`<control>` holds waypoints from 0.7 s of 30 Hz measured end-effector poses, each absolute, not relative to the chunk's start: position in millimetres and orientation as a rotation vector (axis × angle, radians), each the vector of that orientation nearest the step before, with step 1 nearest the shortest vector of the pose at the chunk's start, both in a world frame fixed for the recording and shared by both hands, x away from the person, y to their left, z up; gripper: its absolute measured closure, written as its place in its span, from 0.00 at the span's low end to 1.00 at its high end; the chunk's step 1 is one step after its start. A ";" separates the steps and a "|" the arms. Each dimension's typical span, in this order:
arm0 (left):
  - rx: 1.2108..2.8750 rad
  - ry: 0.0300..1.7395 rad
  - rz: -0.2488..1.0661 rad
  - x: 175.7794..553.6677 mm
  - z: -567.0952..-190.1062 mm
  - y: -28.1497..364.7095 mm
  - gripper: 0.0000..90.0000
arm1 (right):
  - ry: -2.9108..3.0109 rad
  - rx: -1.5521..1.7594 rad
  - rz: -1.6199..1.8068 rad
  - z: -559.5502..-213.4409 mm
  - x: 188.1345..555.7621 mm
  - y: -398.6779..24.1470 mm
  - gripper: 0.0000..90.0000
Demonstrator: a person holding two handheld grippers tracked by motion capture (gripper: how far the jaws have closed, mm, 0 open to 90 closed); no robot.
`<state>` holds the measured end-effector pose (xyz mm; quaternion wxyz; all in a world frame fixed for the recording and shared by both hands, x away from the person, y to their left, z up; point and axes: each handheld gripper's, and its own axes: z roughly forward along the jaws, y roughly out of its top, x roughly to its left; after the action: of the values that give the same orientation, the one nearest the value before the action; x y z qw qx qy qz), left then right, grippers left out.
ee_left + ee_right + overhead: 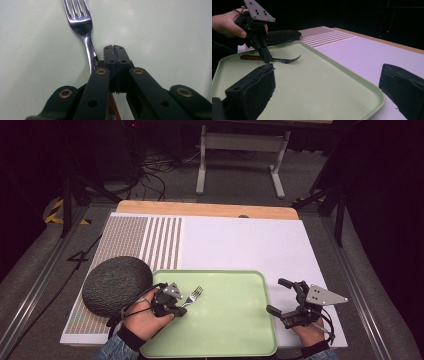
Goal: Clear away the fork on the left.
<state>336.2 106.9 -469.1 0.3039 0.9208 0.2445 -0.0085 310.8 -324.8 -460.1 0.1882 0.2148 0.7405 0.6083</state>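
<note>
A metal fork (194,296) with a brown handle lies on the pale green tray (235,325), tines toward the far right. My left gripper (180,310) points down at the fork's neck. In the left gripper view its jaws are pressed together (115,48) with nothing between them, and the fork (78,22) runs just beside and under them. The right gripper view has the left gripper's tip (267,60) resting at the fork (287,60). My right gripper (279,296) hovers off the tray's right edge, jaws wide apart (327,75) and empty.
A dark round woven mat (117,285) lies left of the tray, touching its corner. A white sheet (245,242) with a striped patch covers the table beyond the tray. The wooden table edge (205,209) runs along the far side.
</note>
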 end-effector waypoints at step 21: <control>2.428 0.756 0.055 348.3 -467.6 133.3 1.00 | 2.086 0.612 1.711 -460.7 311.5 -324.9 0.01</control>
<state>348.3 133.3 -467.6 0.2945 0.9122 0.2842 0.0205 311.5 -324.9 -460.7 0.1863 0.2175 0.7409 0.6075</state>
